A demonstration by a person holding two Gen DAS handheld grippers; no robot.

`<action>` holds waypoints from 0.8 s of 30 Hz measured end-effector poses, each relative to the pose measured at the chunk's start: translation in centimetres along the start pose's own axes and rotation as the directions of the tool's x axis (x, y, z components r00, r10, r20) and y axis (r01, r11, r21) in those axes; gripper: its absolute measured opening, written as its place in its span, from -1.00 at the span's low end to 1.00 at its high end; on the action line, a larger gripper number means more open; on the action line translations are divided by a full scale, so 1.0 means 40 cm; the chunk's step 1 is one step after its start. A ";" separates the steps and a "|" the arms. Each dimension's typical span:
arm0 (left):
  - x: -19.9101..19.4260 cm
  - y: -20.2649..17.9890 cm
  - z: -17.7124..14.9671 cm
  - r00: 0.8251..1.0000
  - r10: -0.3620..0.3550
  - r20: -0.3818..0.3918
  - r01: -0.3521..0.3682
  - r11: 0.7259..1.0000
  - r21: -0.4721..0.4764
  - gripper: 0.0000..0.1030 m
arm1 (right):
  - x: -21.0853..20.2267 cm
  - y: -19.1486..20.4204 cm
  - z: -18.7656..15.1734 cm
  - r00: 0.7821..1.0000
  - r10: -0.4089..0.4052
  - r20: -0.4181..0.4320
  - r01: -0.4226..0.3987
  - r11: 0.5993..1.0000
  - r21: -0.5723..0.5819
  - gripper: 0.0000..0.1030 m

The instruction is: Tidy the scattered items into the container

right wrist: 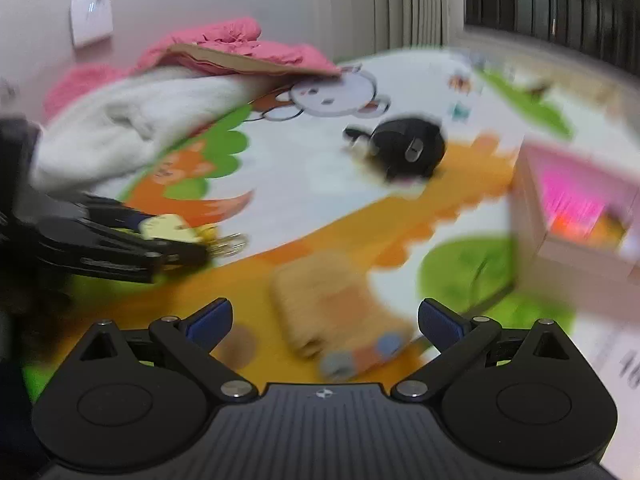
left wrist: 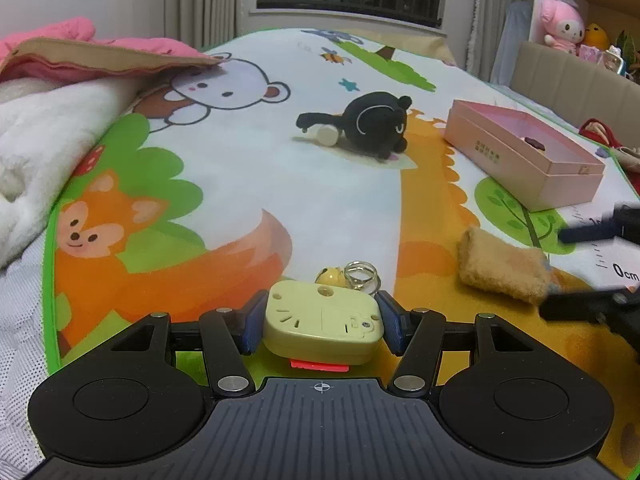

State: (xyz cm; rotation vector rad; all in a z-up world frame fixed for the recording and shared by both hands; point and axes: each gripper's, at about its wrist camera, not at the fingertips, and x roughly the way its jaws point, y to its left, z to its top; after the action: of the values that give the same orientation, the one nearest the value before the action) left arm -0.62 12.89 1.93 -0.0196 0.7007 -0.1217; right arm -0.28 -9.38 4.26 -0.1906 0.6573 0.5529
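My left gripper (left wrist: 322,322) is shut on a pale yellow plastic toy (left wrist: 324,322) with a key ring (left wrist: 362,274) and a small yellow bell at its far end; both blue pads press its sides. In the blurred right wrist view that left gripper (right wrist: 176,240) and the pale yellow toy (right wrist: 170,228) appear at the left. My right gripper (right wrist: 324,320) stands open over a tan plush piece (right wrist: 324,300) that lies on the mat between its fingers, untouched. The tan plush piece (left wrist: 500,266) also lies right of my left gripper. The open pink box (left wrist: 528,152) sits at the right.
A black plush toy (left wrist: 378,124) with a small white bottle (left wrist: 326,136) lies mid-mat on the cartoon play mat (left wrist: 240,184). White and pink bedding (left wrist: 48,128) is piled at the left. A beige headboard and a shelf of plush toys (left wrist: 560,24) stand at the far right.
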 end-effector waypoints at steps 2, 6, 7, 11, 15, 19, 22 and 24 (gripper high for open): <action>0.001 0.001 -0.002 1.000 0.000 0.001 0.000 1.000 -0.005 0.20 | 0.031 0.001 0.010 1.000 0.012 -0.016 -0.012 1.000 -0.008 0.93; 0.004 0.002 -0.006 1.000 0.001 -0.004 -0.001 1.000 -0.008 0.20 | 0.102 0.003 0.013 0.997 0.057 -0.061 -0.057 0.998 -0.008 0.81; 0.004 0.000 -0.005 1.000 0.004 -0.006 -0.004 1.000 -0.003 0.20 | 0.116 -0.002 0.012 0.995 0.065 -0.079 -0.065 0.998 0.005 0.75; 0.001 -0.016 0.001 1.000 0.000 -0.010 0.000 1.000 0.008 0.20 | 0.098 -0.004 0.006 0.993 0.086 -0.083 -0.086 0.996 0.006 0.24; -0.003 -0.074 0.011 0.999 -0.042 -0.011 0.043 0.998 0.051 0.20 | 0.035 -0.025 -0.032 0.994 0.070 -0.088 -0.069 0.997 0.014 0.02; -0.013 -0.166 0.026 0.993 -0.114 -0.009 0.114 0.987 0.111 0.20 | -0.049 -0.073 -0.087 0.996 0.008 -0.086 -0.004 0.999 0.042 -0.07; -0.021 -0.242 0.041 0.987 -0.160 -0.003 0.158 0.974 0.164 0.20 | -0.119 -0.129 -0.127 0.994 -0.077 -0.081 0.083 0.994 0.072 -0.09; -0.024 -0.290 0.051 0.983 -0.184 0.000 0.180 0.963 0.199 0.20 | -0.161 -0.166 -0.149 0.990 -0.124 -0.071 0.130 0.987 0.092 -0.10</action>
State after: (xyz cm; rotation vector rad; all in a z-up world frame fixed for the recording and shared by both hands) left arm -1.25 1.43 4.77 0.1058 0.6649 -0.3673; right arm -4.04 -19.72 3.60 -0.1591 0.7277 0.3924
